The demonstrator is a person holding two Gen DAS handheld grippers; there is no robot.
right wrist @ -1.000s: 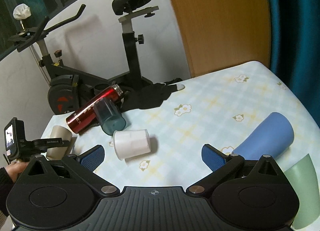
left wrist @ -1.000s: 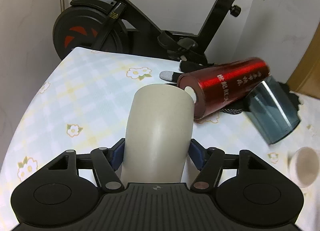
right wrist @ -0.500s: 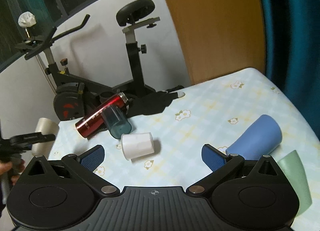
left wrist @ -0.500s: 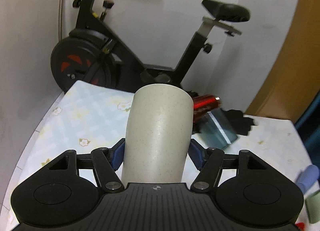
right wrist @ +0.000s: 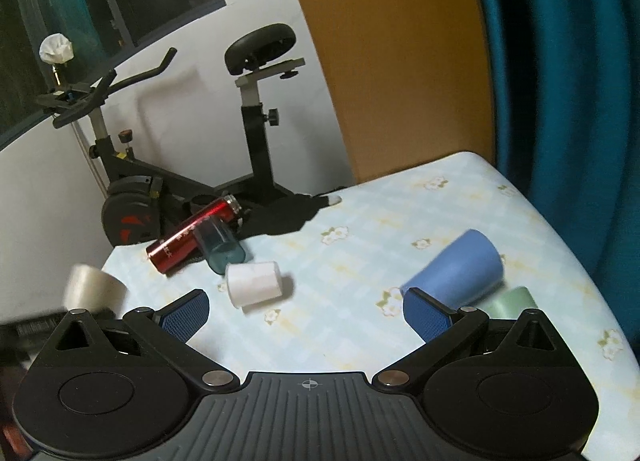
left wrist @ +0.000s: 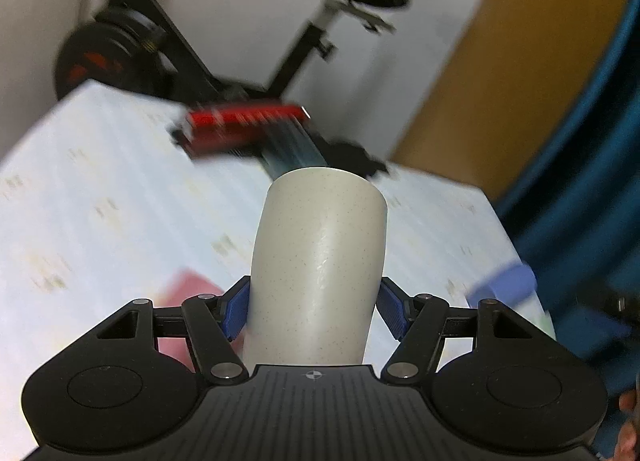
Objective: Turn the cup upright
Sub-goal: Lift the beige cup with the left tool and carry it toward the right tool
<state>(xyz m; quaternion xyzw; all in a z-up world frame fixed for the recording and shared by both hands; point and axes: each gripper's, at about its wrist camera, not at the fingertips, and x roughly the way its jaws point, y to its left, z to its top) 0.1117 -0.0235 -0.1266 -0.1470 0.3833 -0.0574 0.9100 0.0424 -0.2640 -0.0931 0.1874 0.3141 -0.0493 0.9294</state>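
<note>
- left gripper [left wrist: 314, 311] pinching the beige cup [left wrist: 320, 261], lifted above the table [left wrist: 100, 201]; view's swung since earlier, now blurry
- right gripper [right wrist: 306, 311] spread wide, holding nothing, hovering near the white cup [right wrist: 254, 283]

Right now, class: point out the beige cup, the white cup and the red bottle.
beige cup [left wrist: 320, 261]: left wrist view, middle of its side wall
white cup [right wrist: 256, 281]: right wrist view, side wall
red bottle [right wrist: 188, 235]: right wrist view, body

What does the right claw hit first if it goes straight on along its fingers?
Most likely the white cup lying on its side, just left of the line. The right claw is open and empty, with bare tablecloth between the fingers. Depth is unclear; it may meet the cloth first.
</note>
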